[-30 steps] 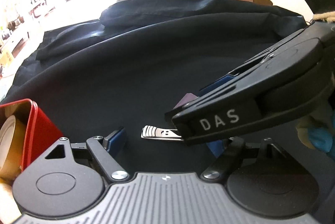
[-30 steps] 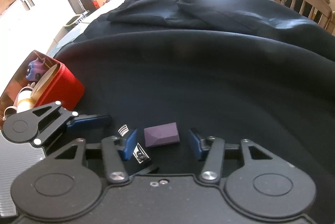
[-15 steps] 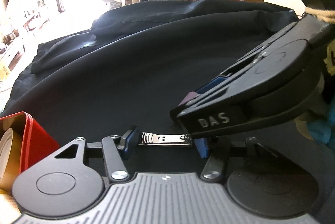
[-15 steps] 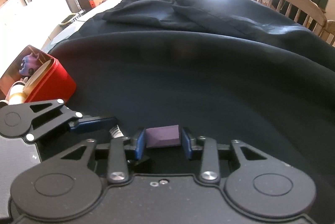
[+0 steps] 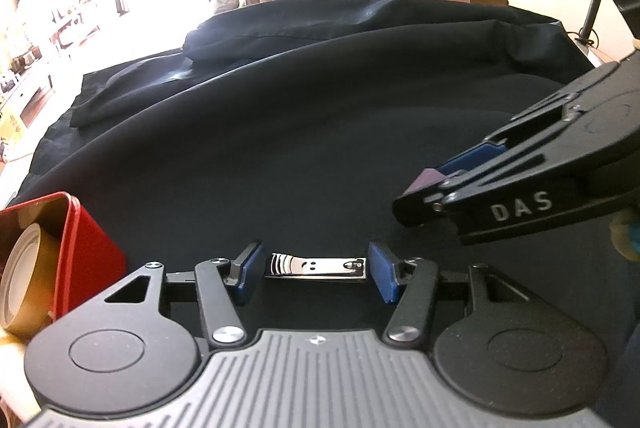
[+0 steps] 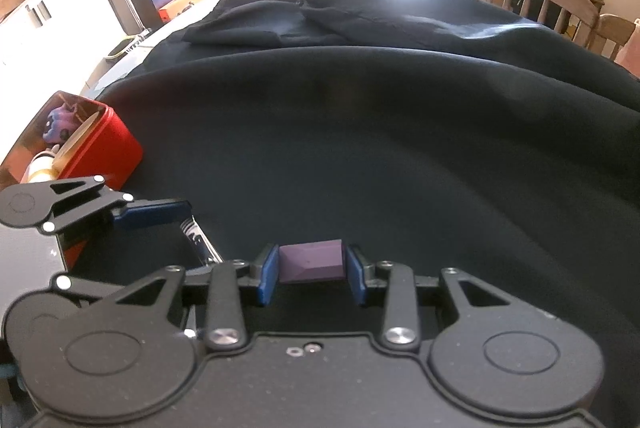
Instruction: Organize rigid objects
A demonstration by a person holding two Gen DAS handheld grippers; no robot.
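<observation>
Clipper [image 5: 318, 265] crosswise between left tool [image 5: 316, 274] pads

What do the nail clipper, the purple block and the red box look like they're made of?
Nail clipper: polished metal, since it mirrors the light. Purple block: matte, faceted, probably plastic; can't be sure. Red box: likely painted tin, with a glossy red outside and a shiny inner wall.
</observation>
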